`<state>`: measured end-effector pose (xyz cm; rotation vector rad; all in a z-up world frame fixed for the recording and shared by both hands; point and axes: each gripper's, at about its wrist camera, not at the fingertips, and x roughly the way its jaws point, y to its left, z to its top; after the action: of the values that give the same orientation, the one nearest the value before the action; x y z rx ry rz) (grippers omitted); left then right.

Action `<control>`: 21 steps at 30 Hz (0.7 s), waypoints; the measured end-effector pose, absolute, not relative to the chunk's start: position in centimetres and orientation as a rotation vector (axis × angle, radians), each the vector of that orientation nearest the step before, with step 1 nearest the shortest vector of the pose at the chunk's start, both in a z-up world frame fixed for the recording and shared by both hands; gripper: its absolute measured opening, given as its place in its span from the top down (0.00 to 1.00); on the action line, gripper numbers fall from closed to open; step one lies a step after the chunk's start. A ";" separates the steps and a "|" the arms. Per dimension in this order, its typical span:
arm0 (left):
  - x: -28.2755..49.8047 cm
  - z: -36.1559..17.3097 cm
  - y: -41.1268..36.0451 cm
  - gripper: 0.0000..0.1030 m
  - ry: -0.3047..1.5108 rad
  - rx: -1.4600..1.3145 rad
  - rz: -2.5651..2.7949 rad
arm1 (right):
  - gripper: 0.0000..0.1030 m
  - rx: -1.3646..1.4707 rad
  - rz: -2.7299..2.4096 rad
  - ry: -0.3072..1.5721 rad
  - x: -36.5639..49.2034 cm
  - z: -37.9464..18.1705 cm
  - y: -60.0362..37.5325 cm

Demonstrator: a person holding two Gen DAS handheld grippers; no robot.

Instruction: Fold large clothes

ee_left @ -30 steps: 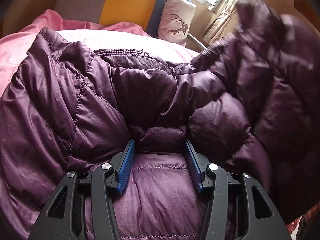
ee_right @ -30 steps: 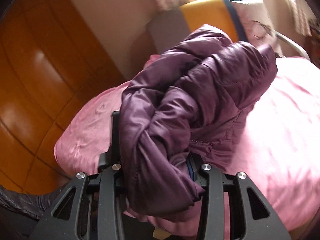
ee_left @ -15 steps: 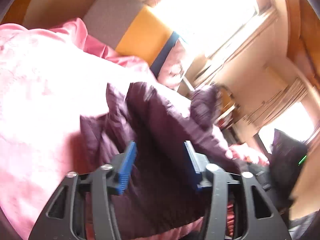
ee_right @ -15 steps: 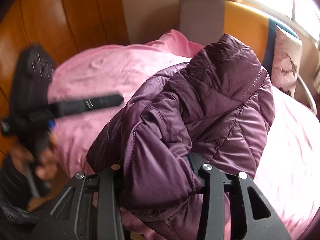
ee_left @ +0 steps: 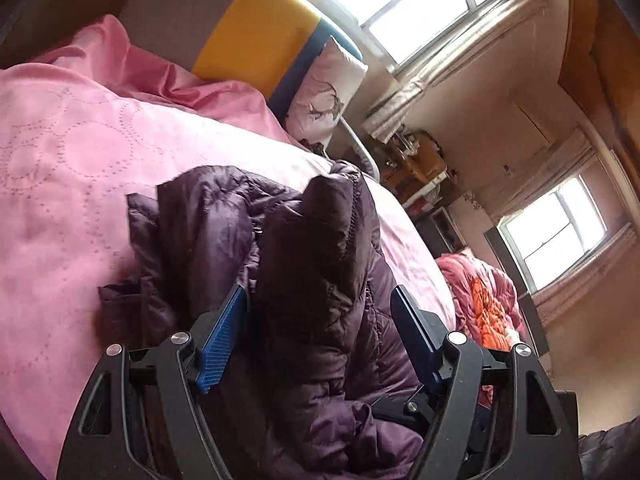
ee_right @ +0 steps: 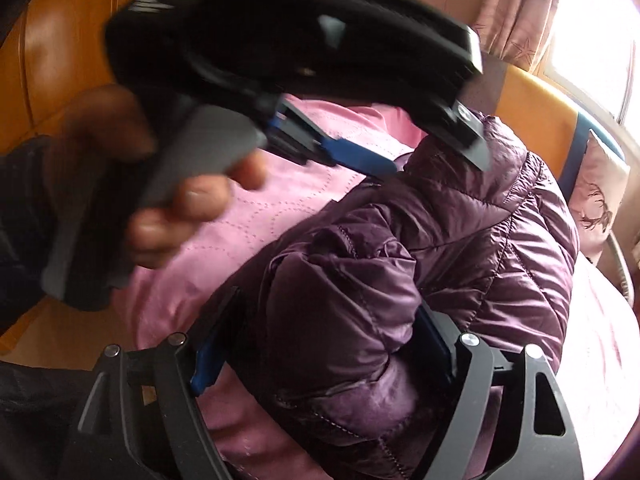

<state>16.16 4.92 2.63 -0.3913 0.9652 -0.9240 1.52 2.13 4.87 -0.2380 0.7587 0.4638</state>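
The right tool (ee_right: 320,344) stands wide, its jaws just opened; a thick bunch of the purple down jacket (ee_right: 460,240) sits between them, the near-side pad apart from the cloth, the far-side one half buried, so contact there is unclear. The left tool (ee_left: 320,320) has likewise been opening, with a jacket fold between its pads, neither visibly pressing. Beyond both tools the jacket lies heaped on the pink quilted bed (ee_left: 60,160). In the right wrist view the left tool and its hand (ee_right: 168,200) cross just above the jacket. The risks, as I judge them: slippery padding springs open once released, undoing the fold; a withdrawing pad snags cloth; the crossing tools collide.
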 end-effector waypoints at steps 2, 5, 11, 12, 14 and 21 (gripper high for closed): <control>16.7 2.5 2.9 0.54 1.010 -0.345 -0.927 | 0.19 -0.203 0.481 0.748 1.4 5.1 1.4; 17.3 2.1 2.2 0.79 1.034 -0.286 -0.903 | 0.17 -0.110 0.564 0.750 1.1 6.3 -0.6; 17.8 2.3 3.4 0.82 1.040 -0.252 -0.884 | 0.18 0.236 0.717 0.759 0.2 9.5 -10.1; 18.0 2.3 3.5 0.82 1.042 -0.250 -0.880 | 0.21 0.226 0.676 0.760 0.1 9.4 -11.2; 18.2 2.2 4.0 0.82 1.045 -0.240 -0.871 | 0.35 0.183 0.590 0.797 0.5 8.4 -12.7; 18.9 1.0 5.5 0.82 1.102 -0.225 -0.786 | 0.35 0.069 0.513 0.814 0.7 5.5 -10.6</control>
<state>18.88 5.52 0.99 -0.2249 1.1017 -0.7857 0.67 -10.59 5.52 0.0690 0.8141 0.5132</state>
